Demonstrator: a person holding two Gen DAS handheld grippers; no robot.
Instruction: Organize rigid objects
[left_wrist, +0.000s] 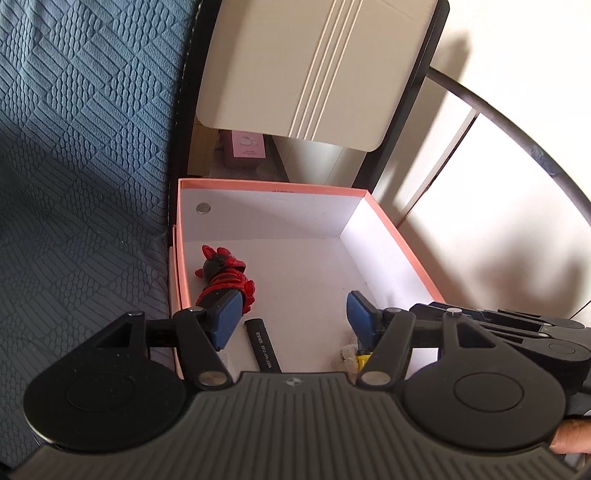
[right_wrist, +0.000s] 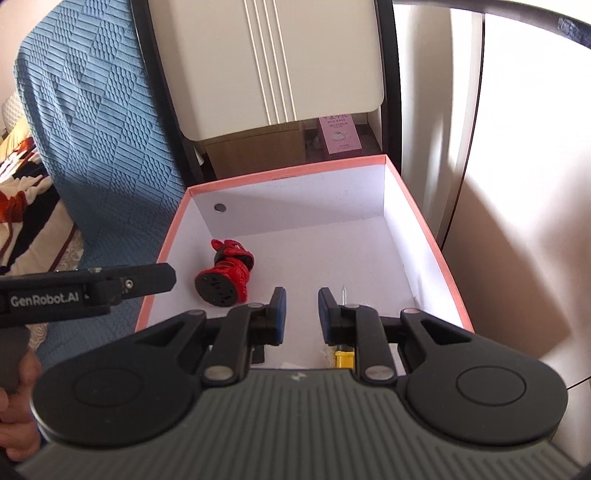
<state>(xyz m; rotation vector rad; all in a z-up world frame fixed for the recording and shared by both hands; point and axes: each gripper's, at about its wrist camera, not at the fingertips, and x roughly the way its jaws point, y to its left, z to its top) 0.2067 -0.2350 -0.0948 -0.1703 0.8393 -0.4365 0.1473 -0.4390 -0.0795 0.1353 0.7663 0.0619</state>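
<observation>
Both of my grippers hang over an open pink-rimmed cardboard box with white inside walls (right_wrist: 424, 236). It sits against a blue quilted bedspread (left_wrist: 81, 147), in front of a cream panel in a dark frame (left_wrist: 314, 66).

In the box: a red-and-black toy figurine (right_wrist: 227, 273) lying on its side near the bed-side wall, round black base toward my right camera. A black cylinder with white print (left_wrist: 263, 345) lies on the floor just beside it. A small round metal disc (right_wrist: 220, 207) is on the back wall.

Left gripper (left_wrist: 291, 319): blue pads spread wide, nothing between them; one pad covers part of the figurine. Right gripper (right_wrist: 302, 314): pads close together with a narrow gap showing, nothing pinched.

A yellow object with a thin metal tip (right_wrist: 343, 356) lies mostly hidden behind the right gripper's finger; I cannot tell what it is. Beside it is a whitish scrap (left_wrist: 347, 355), unclear. Beyond the box stands a pink carton (right_wrist: 339, 133), print unreadable. A hand (right_wrist: 14, 413) is cut off at the frame's edge.
</observation>
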